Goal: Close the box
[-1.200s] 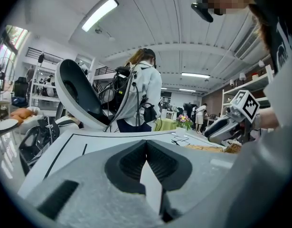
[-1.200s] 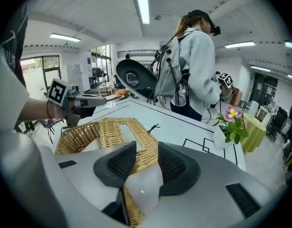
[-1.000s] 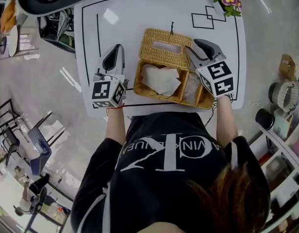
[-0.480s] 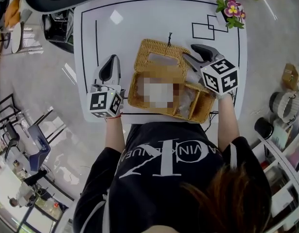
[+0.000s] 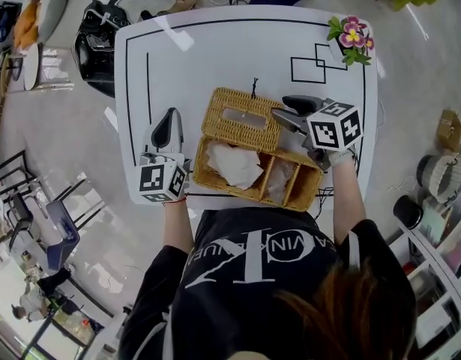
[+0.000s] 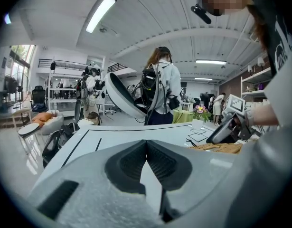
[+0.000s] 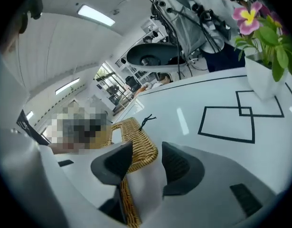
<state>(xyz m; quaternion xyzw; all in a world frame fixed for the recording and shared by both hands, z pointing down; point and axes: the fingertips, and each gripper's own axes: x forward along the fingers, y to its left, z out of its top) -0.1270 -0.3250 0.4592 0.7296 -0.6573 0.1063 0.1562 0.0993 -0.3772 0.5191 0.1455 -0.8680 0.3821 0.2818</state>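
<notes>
Although the right gripper, its jaws just now widening, loosely straddles the lid, the box lies fully open; the left gripper sits closed, empty.

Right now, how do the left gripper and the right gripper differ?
The left gripper has its jaws together with nothing in them; the right gripper has them apart, having just been opening, with the edge of the wicker lid between them. The left gripper is beside the box; the right gripper is at the lid. Both are held over the same table.

Open wicker box, lid raised
</notes>
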